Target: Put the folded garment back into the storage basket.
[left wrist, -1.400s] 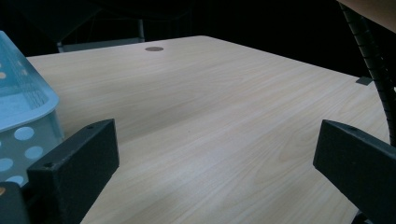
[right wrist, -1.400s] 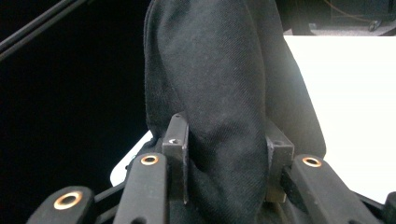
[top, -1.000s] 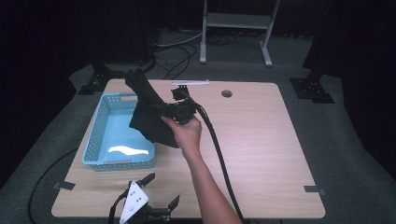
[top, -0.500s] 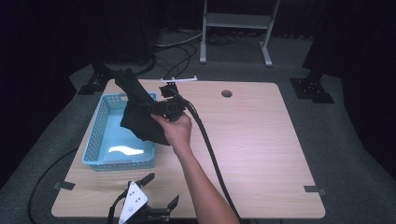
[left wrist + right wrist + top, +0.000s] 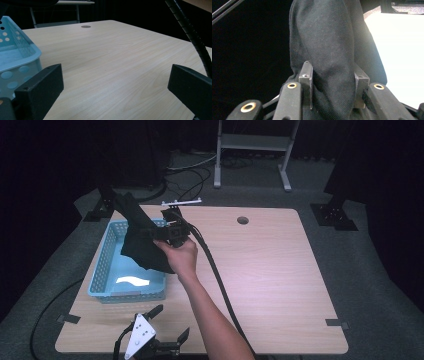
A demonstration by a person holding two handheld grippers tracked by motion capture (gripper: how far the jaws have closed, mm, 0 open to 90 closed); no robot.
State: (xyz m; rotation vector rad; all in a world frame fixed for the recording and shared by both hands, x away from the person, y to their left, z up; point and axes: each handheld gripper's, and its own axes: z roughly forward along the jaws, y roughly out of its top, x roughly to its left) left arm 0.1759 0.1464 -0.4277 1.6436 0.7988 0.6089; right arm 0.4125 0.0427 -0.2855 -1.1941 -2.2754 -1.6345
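Observation:
A black cloth [image 5: 142, 245] hangs over the light blue perforated basket [image 5: 102, 265] at the table's left side, one end sticking up to the far left. My right gripper [image 5: 155, 234], held in a hand, is shut on the cloth; in the right gripper view the dark fabric [image 5: 329, 47] bulges up between both pads, and my right gripper [image 5: 333, 86] pinches it. My left gripper [image 5: 167, 322] rests at the table's near edge with its jaws wide apart and nothing between them. From the left gripper view the basket's corner [image 5: 17, 53] lies just ahead on the left.
A white item [image 5: 132, 281] lies on the basket floor. The wooden table [image 5: 270, 270] has a round cable hole [image 5: 243, 220] near its far edge. A thick black cable [image 5: 215, 270] trails from the right gripper across the table. A metal stand [image 5: 252, 150] stands behind.
The right gripper has carried the black cloth leftward and slightly away, from beside the basket's right rim to over the basket. The left gripper has stayed put.

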